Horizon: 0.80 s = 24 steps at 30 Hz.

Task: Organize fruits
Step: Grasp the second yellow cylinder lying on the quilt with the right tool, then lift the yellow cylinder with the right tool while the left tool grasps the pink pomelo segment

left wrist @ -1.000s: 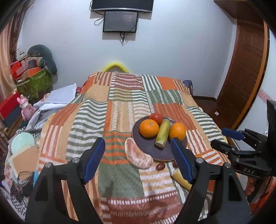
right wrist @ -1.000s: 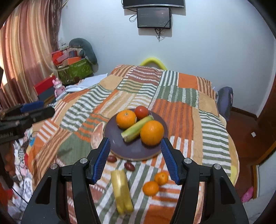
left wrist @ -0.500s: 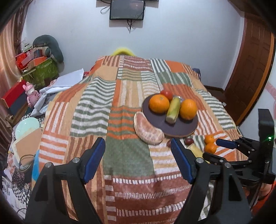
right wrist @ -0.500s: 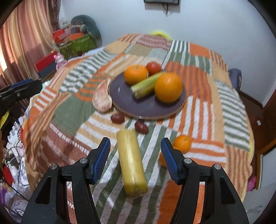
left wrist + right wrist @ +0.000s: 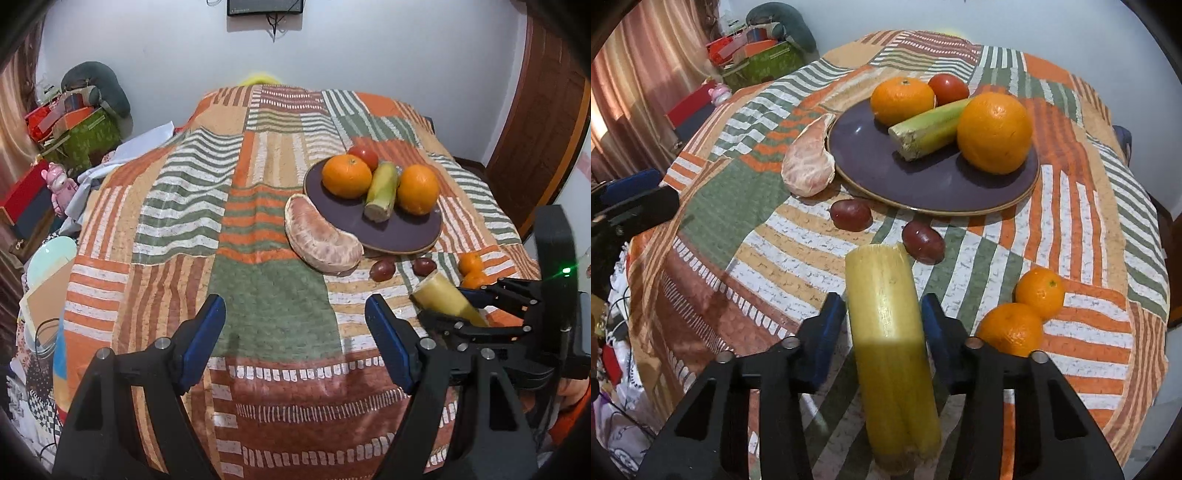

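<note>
A bed (image 5: 258,229) under a striped patchwork quilt in orange, green and brown fills a white-walled room, with a wooden door at one side.

The yellow sugarcane piece (image 5: 890,332) lies on the quilt between the blue pads of the right gripper (image 5: 884,314). Its long axis runs along the gripper's fingers, the far cut end pointing toward the dark plate (image 5: 923,184) ahead. It is a thick, smooth cylinder, pale yellow with fine lengthwise streaks and a rough, fibrous near end. The right gripper's jaws are closing, the pads against both flanks of the piece.

Just beyond the far end lie two dark red grapes (image 5: 923,242). To the right of the gripper, two small tangerines (image 5: 1039,291) touch each other. The plate carries two oranges (image 5: 995,133), a tomato (image 5: 948,88) and a greenish sugarcane piece (image 5: 934,123) lying aslant between them. A peeled pomelo segment (image 5: 810,162) rests against the plate's left rim.

The left gripper (image 5: 295,332) hangs over bare quilt, jaws wide apart and empty, well left of the fruit.
</note>
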Motion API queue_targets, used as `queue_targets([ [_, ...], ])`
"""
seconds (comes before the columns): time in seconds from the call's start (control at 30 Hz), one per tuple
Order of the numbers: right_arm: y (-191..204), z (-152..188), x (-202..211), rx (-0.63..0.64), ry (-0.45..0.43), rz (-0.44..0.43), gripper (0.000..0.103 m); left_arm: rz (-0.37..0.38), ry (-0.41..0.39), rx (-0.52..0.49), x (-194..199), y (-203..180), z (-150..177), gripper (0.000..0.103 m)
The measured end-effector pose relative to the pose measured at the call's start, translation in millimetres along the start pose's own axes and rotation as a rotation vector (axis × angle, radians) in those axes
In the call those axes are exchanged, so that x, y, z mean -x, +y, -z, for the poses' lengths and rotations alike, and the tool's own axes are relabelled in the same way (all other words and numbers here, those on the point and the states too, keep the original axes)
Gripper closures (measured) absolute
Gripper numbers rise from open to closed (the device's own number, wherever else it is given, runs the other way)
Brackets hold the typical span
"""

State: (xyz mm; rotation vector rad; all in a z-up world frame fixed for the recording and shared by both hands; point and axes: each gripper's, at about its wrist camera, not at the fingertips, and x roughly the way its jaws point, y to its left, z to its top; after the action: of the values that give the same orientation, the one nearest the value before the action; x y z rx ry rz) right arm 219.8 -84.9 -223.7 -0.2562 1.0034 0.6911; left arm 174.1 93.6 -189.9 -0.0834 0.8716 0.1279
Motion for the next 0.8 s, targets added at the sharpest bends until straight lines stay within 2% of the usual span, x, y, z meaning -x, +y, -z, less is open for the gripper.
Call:
queue_targets([
  [0.13, -5, 0, 10, -0.014, -0.022, -0.022, 0.069, 0.015, 0.025, 0.017, -11, 1, -4, 0.025],
  [0.3, -14, -5, 32, -0.036, -0.097, -0.019, 0.070, 0.041, 0.035, 0.051, -26, -1, -19, 0.025],
  [0.47, -25, -10, 49, -0.076, -0.160, -0.019, 0.071, 0.048, 0.067, 0.029, -56, -13, -35, 0.023],
  [0.7, -35, -12, 48, -0.105, -0.170, -0.036, 0.071, 0.024, 0.158, 0.027, -107, -21, -39, 0.022],
  [0.8, -37, -12, 48, -0.108, -0.173, -0.033, 0.071, 0.040, 0.152, 0.046, -112, -18, -38, 0.022],
])
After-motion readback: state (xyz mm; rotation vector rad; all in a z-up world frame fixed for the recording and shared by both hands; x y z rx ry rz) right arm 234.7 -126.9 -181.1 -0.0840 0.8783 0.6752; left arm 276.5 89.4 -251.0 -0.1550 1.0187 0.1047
